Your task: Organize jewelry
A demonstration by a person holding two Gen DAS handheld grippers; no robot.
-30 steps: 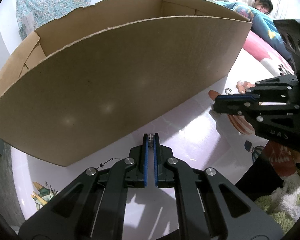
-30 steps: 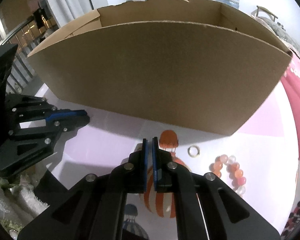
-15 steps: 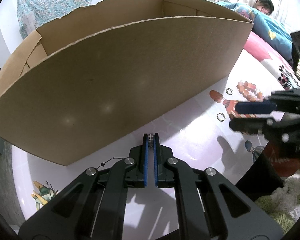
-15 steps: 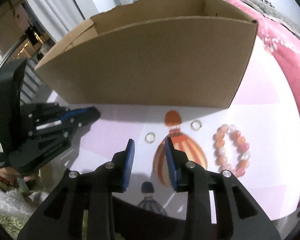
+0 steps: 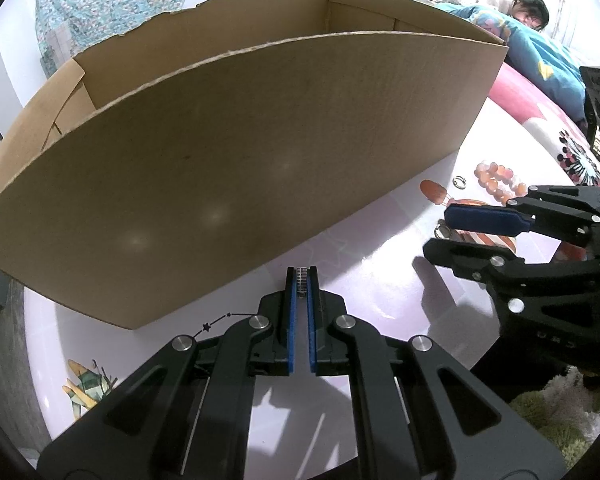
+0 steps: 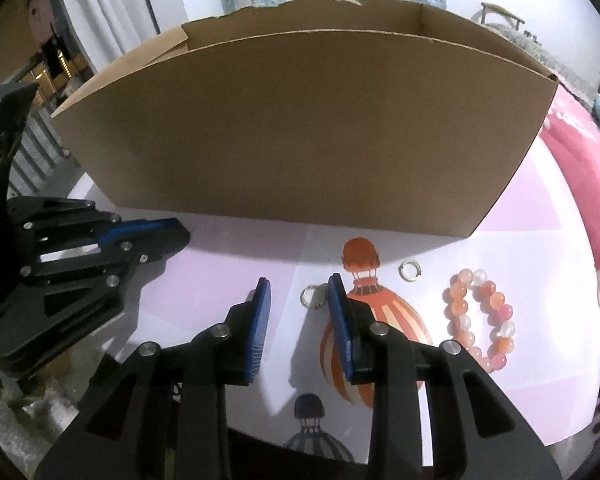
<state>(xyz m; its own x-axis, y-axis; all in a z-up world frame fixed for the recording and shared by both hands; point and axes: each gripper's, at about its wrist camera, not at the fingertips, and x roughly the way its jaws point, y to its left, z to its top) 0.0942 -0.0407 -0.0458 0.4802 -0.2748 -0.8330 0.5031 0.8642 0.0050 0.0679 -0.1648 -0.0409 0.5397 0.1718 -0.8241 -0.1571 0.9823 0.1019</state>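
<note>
Left view: my left gripper (image 5: pixel 301 280) pinches a thin chain (image 5: pixel 220 317) before the cardboard box (image 5: pixel 236 152). Right view: my right gripper (image 6: pixel 300 300) is closing, jaws apart around a silver ring (image 6: pixel 311 296) on the balloon-print cloth (image 6: pixel 540 360); beaded bracelet (image 6: pixel 480 316) nearby.

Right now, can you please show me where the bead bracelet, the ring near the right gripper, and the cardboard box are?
bead bracelet (image 6: pixel 480 316), right wrist view, on the beads of its left side.
ring (image 6: pixel 311 297), right wrist view, on its metal band.
cardboard box (image 6: pixel 300 132), right wrist view, on its front wall.
</note>
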